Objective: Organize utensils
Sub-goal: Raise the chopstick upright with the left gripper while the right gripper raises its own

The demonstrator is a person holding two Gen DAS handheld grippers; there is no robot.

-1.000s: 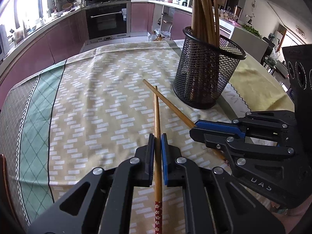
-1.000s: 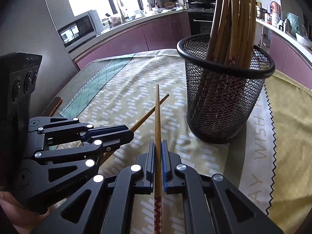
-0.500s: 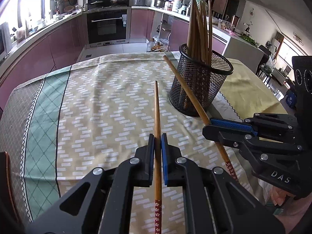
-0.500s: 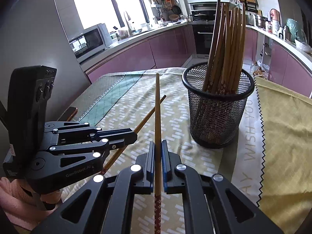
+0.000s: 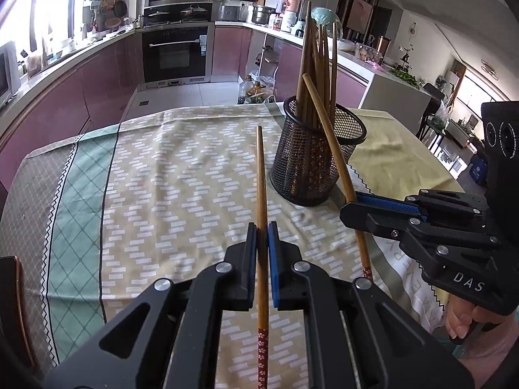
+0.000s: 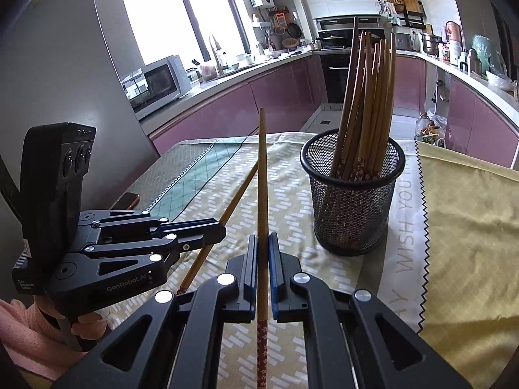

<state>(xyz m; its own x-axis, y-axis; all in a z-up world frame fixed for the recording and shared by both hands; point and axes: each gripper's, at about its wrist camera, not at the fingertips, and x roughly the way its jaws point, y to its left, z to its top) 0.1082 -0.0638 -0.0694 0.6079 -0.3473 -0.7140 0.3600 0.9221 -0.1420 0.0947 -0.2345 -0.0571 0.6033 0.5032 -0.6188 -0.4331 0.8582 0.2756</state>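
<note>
Gripping a slim, round wooden chopstick [image 5: 261,194] between blue ribbed pads, the left claw [image 5: 262,236] is clenched, red flowered end nearest. The right claw [image 6: 262,246] clamps a matching stick [image 6: 262,178]. Both sticks hang above the desk's [image 5: 162,175] woven, patterned cloth. Farther off, a round black mesh cup [image 5: 311,162] holds more sticks upright.

kitchen | mauve cabinets [image 6: 246,103] | built-in oven [image 5: 176,53] | bright window [image 6: 175,13]
</note>
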